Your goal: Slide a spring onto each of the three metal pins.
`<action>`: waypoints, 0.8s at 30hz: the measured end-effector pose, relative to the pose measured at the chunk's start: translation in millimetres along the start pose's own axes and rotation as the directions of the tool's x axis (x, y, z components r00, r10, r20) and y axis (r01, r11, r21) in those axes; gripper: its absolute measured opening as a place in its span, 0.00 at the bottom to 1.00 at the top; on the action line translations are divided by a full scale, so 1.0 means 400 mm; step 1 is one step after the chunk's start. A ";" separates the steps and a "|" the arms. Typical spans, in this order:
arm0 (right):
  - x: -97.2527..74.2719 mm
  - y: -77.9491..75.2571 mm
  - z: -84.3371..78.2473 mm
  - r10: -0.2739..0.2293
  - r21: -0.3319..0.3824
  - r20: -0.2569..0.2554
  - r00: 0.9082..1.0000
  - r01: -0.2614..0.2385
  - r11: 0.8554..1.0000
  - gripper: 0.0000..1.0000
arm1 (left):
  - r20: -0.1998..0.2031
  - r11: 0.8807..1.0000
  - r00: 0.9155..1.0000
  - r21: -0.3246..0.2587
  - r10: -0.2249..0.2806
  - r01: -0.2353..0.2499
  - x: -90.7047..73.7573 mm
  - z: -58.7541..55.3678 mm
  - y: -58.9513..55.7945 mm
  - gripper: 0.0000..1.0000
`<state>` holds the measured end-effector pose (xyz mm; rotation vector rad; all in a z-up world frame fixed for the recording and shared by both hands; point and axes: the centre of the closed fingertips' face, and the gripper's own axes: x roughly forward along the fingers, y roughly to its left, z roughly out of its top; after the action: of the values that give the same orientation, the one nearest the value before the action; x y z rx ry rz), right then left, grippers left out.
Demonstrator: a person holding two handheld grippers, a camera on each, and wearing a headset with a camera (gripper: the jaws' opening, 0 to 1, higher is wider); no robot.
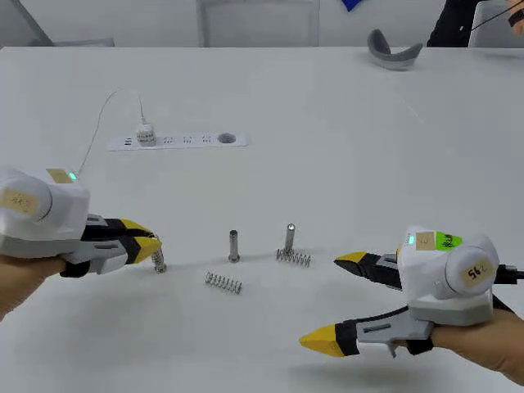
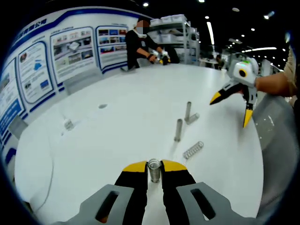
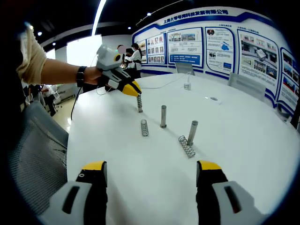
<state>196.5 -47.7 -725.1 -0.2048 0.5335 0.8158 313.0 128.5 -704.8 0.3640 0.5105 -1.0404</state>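
Left tool [image 1: 153, 244] is closed on the upright spring [image 1: 159, 262] at the desk's [image 1: 327, 147] near left; whether a pin sits inside the coils cannot be made out. Right tool [image 1: 334, 301] is held wide open at near right, gripping nothing. Middle pin [image 1: 233, 246] and right pin [image 1: 289, 237] stand bare. The loose spring [image 1: 223, 282] lies near the middle pin. The second loose spring [image 1: 293, 258] lies just beside the right pin; contact cannot be told.

Plain white matte tabletop [image 1: 327, 147], dull silver metal pins [image 1: 233, 246], left gripper [image 1: 154, 246] white-bodied with black jaws and yellow tips, bright silver wire spring [image 2: 153, 170] between those tips, right gripper [image 1: 319, 299] likewise coloured with a green label [image 1: 448, 241], white power strip [image 1: 176, 141], grey curved band [image 1: 395, 47], blue-and-white wall boards [image 3: 187, 47]
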 end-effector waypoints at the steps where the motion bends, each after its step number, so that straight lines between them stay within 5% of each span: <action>1: 0.000 0.000 0.000 0.000 0.000 0.000 1.000 0.000 1.000 0.79 | -0.001 1.000 1.000 0.000 0.000 0.000 0.001 -0.002 0.000 0.10; 24: 0.000 0.005 0.000 0.005 -0.002 -0.001 1.000 -0.005 1.000 0.79 | -0.026 0.999 1.000 0.036 0.010 -0.009 0.015 -0.028 -0.001 0.11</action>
<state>195.0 -46.4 -725.0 -0.2062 0.5343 0.8210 312.5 129.8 -717.6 0.4117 0.5139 -1.0379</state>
